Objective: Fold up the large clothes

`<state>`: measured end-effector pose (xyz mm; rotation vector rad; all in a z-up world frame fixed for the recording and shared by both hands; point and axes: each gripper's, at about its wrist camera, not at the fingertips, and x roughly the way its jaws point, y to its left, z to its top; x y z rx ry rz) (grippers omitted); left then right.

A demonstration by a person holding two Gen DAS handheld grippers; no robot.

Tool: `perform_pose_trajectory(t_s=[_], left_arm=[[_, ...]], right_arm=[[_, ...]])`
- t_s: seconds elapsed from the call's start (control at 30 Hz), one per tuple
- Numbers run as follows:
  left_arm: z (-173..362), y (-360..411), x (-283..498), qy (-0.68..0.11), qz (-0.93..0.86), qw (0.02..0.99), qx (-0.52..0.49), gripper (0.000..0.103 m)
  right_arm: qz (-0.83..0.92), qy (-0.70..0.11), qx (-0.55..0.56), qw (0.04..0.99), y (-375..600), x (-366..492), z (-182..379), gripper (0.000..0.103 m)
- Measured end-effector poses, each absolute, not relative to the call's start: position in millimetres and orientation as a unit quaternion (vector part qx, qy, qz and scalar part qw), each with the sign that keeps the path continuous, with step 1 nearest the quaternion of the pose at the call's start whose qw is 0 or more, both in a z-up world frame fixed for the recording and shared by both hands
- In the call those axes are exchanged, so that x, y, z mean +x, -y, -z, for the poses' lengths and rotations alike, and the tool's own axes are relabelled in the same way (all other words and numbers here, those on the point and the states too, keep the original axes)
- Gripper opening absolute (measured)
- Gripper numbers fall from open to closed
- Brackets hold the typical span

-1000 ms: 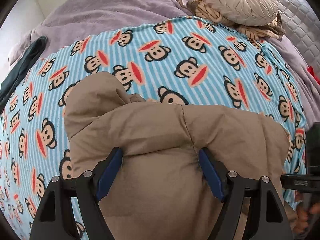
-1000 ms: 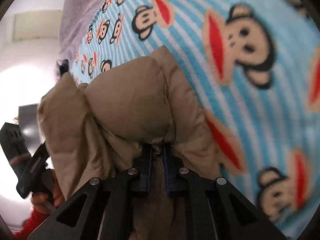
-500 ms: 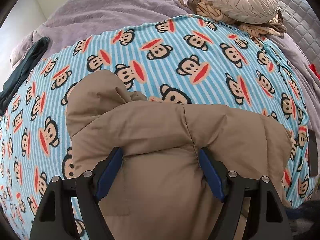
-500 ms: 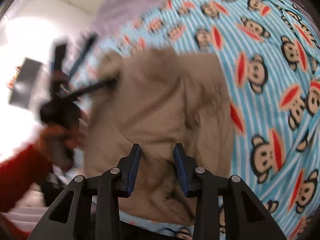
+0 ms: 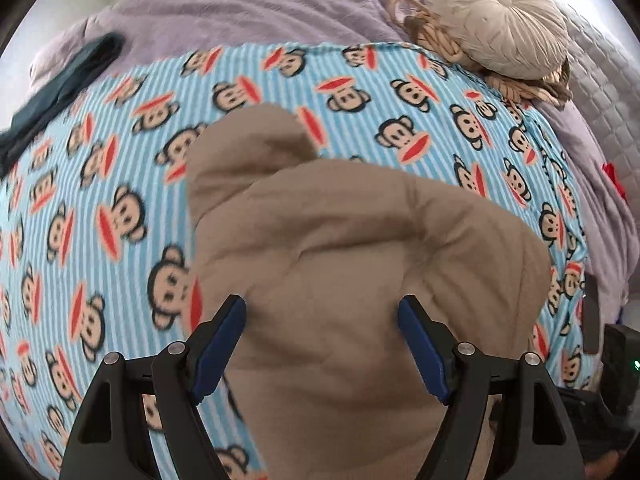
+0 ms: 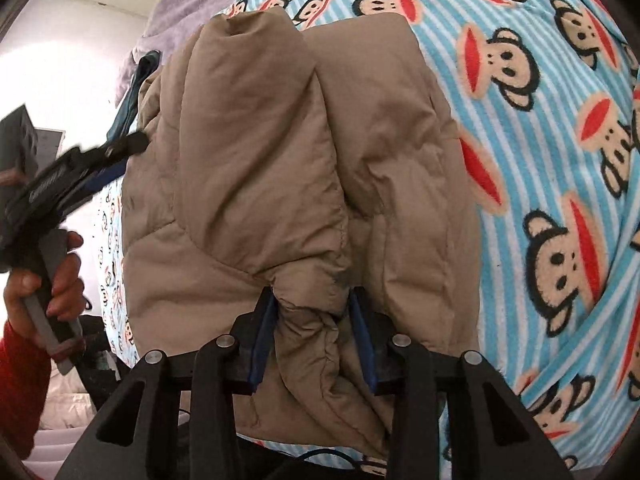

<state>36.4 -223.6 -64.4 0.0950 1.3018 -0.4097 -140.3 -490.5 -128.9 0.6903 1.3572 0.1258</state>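
While the puffy tan quilted jacket (image 5: 360, 240) lay folded on the monkey-print striped blanket (image 5: 100, 200),
left gripper's (image 5: 322, 344) jaws were widening astride it; right gripper's (image 6: 314, 336) jaws were parting around a fold.

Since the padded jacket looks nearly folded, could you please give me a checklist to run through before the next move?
1. Tan padded jacket lies bundled on the monkey-print blanket: ok.
2. Left claw opening, pads apart from the jacket: ok.
3. Right claw opening, a jacket fold between its pads; clear of fabric: cannot tell.
4. Jacket's near edge on the bed: not ok, it overhangs.
5. Round cushion clear of the jacket: ok.
6. Fold tidy: not ok, lumpy.
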Motion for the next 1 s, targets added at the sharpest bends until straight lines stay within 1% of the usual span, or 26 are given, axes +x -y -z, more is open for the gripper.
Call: perform_pose_trajectory(t_s=[0.03, 0.17, 0.3, 0.4, 0.5, 0.57, 0.6, 0.67, 0.77, 0.8, 0.83, 0.87, 0.97, 1.0], left_arm=[[64.6, 218.8, 34.8, -0.603, 0.188, 0.774, 0.037, 0.103], [69.8, 194.5, 26.5, -0.611, 0.19, 0.768, -0.001, 0.103], [89.8, 167.2, 23.6, -0.643, 0.187, 0.74, -0.063, 0.103], [104.0, 155.2, 22.0, -0.663, 0.19, 0.715, -0.111, 0.103], [110.8, 152.7, 19.4, -0.668, 0.193, 0.708, -0.124, 0.103], [112.5, 154.8, 17.5, -0.669, 0.196, 0.707, -0.121, 0.103], [112.8, 155.9, 17.8, -0.67, 0.198, 0.706, -0.119, 0.103], [113.5, 158.5, 17.7, -0.671, 0.202, 0.704, -0.117, 0.103], [113.4, 159.1, 20.4, -0.672, 0.206, 0.702, -0.116, 0.103], [113.8, 160.0, 21.4, -0.672, 0.209, 0.701, -0.115, 0.103], [114.2, 160.3, 21.5, -0.673, 0.211, 0.699, -0.116, 0.103], [114.6, 160.8, 22.5, -0.674, 0.214, 0.697, -0.117, 0.103], [117.4, 160.5, 22.7, -0.679, 0.223, 0.689, -0.125, 0.103], [118.3, 160.2, 23.2, -0.68, 0.226, 0.686, -0.127, 0.103]], right_arm=[[-0.057, -0.615, 0.314, 0.721, 491.4, -138.9, 130.3, 0.041], [-0.057, -0.619, 0.311, 0.719, 495.1, -137.6, 129.5, 0.043], [-0.056, -0.621, 0.316, 0.715, 496.4, -136.7, 127.1, 0.044], [-0.053, -0.623, 0.321, 0.712, 501.8, -130.4, 122.7, 0.047], [-0.052, -0.611, 0.317, 0.723, 509.9, -126.7, 110.0, 0.058], [-0.046, -0.597, 0.314, 0.736, 519.2, -124.5, 99.0, 0.068], [-0.042, -0.593, 0.314, 0.74, 523.6, -123.2, 95.5, 0.071], [-0.034, -0.589, 0.313, 0.745, 533.3, -120.4, 92.2, 0.082], [-0.015, -0.591, 0.31, 0.745, 551.1, -115.6, 94.7, 0.082], [-0.011, -0.593, 0.314, 0.742, 557.2, -113.9, 97.0, 0.084], [-0.012, -0.594, 0.319, 0.739, 561.1, -113.0, 99.1, 0.091], [-0.015, -0.595, 0.325, 0.735, 564.7, -111.9, 101.7, 0.095], [-0.021, -0.597, 0.338, 0.727, 572.0, -109.5, 111.8, 0.096], [-0.027, -0.598, 0.345, 0.723, 572.4, -108.2, 116.0, 0.101]])
